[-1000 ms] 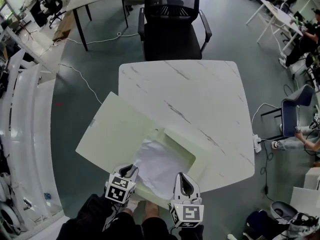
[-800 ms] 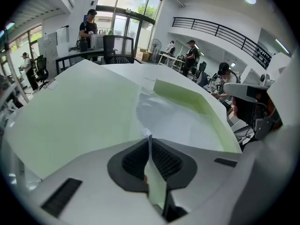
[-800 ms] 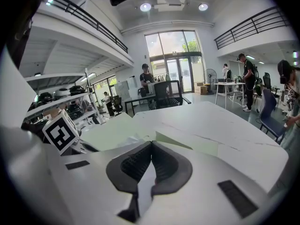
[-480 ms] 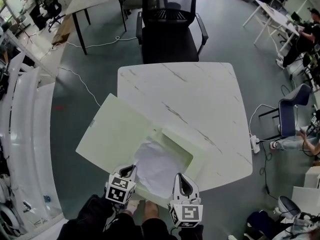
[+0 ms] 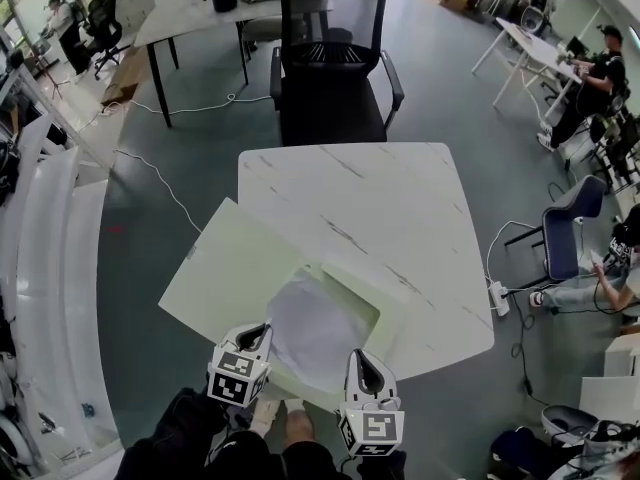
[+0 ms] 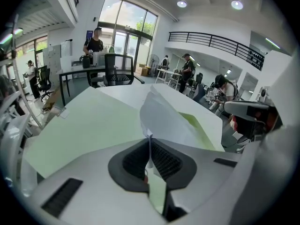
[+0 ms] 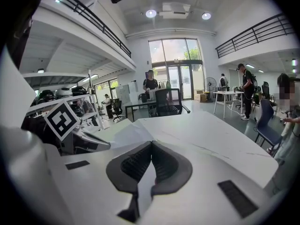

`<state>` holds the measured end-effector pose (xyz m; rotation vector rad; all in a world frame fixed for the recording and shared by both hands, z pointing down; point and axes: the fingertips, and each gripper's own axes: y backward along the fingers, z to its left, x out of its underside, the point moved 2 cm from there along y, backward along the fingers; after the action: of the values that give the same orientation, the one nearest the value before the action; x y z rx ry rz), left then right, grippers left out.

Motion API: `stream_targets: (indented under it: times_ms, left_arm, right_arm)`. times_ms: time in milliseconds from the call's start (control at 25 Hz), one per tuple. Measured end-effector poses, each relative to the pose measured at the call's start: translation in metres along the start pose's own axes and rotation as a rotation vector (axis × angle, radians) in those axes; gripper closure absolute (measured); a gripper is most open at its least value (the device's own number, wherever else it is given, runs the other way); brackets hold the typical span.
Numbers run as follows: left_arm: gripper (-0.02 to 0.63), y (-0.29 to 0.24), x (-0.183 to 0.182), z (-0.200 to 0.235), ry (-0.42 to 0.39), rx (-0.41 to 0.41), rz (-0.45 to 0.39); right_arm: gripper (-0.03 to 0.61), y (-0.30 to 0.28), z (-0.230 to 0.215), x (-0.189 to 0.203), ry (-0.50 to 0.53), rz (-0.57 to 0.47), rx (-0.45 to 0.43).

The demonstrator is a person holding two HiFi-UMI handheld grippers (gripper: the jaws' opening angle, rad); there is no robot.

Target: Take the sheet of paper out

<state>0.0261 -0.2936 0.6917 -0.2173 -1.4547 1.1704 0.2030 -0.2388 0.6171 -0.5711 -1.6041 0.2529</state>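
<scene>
A white sheet of paper (image 5: 312,330) lies crumpled in the open pocket of a pale green folder (image 5: 235,268) on the near left of the white marble table (image 5: 400,218). My left gripper (image 5: 257,332) is shut on the sheet's near left edge. In the left gripper view the sheet (image 6: 164,114) rises in a fold from the closed left gripper (image 6: 149,138), above the folder (image 6: 89,125). My right gripper (image 5: 362,358) is shut on the near right edge. In the right gripper view the paper (image 7: 125,134) runs left from the closed right gripper (image 7: 150,143).
A black office chair (image 5: 330,63) stands at the table's far side. The folder's open flap overhangs the table's left edge. A power strip (image 5: 497,296) and cable lie on the floor to the right. People sit at desks (image 5: 540,43) far right.
Both grippers have risen a little, and the sheet's near edge has lifted with them off the folder. The folder has stayed where it was on the table.
</scene>
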Motion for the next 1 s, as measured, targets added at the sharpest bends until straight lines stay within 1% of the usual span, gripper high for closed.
stream_targets:
  times_ms: [160, 400, 680, 800, 1000]
  left_arm:
    - [0.583, 0.032, -0.016, 0.0, -0.009, -0.011, -0.056]
    - [0.583, 0.086, -0.043, 0.0, -0.016, -0.032, -0.167]
    - [0.583, 0.153, -0.074, 0.001, -0.049, -0.043, -0.308]
    - [0.583, 0.184, -0.078, -0.005, -0.065, -0.043, -0.363]
    - [0.583, 0.238, -0.074, -0.01, -0.086, -0.045, -0.447]
  right_arm:
    - [0.562, 0.019, 0.016, -0.016, 0.025, -0.027, 0.004]
    - [0.563, 0.05, 0.04, -0.046, 0.063, -0.09, 0.012]
    - [0.562, 0.089, 0.075, -0.077, 0.095, -0.176, 0.031]
    - [0.563, 0.112, 0.089, -0.084, 0.107, -0.208, 0.041]
    - [0.562, 0.149, 0.113, -0.093, 0.124, -0.264, 0.063]
